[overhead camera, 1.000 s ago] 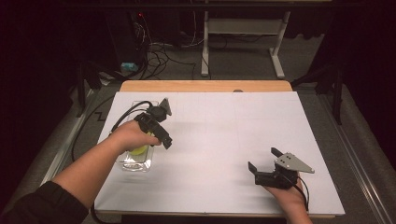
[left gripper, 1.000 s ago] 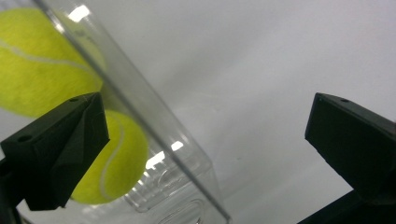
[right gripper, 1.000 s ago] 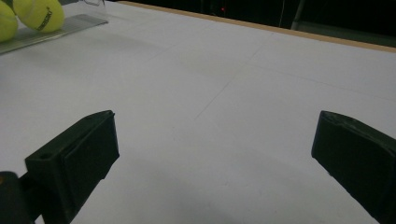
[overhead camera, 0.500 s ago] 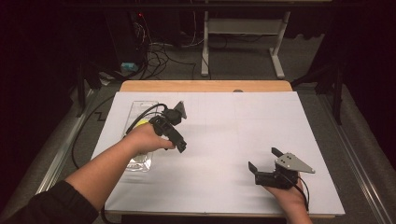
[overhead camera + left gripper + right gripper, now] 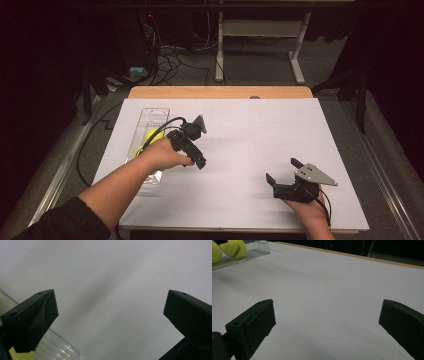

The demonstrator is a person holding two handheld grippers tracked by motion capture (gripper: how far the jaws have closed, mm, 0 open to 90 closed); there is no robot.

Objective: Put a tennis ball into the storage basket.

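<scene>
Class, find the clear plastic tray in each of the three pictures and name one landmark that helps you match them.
High view: the clear tray lies at the table's left, beside the left hand.
Left gripper view: its ribbed corner sits at the bottom left, next to the left finger.
Right gripper view: its edge is at the top left.
Shared landmark: the yellow tennis balls inside it.

A lab: paper-covered table [image 5: 240, 130], cables [image 5: 172, 62] (tangled) on the floor.

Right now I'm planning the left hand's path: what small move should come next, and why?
Probably swing the left gripper back left over the clear tray. Its fingers are open and empty above bare white paper, while the tennis balls lie in the tray beside it.
</scene>
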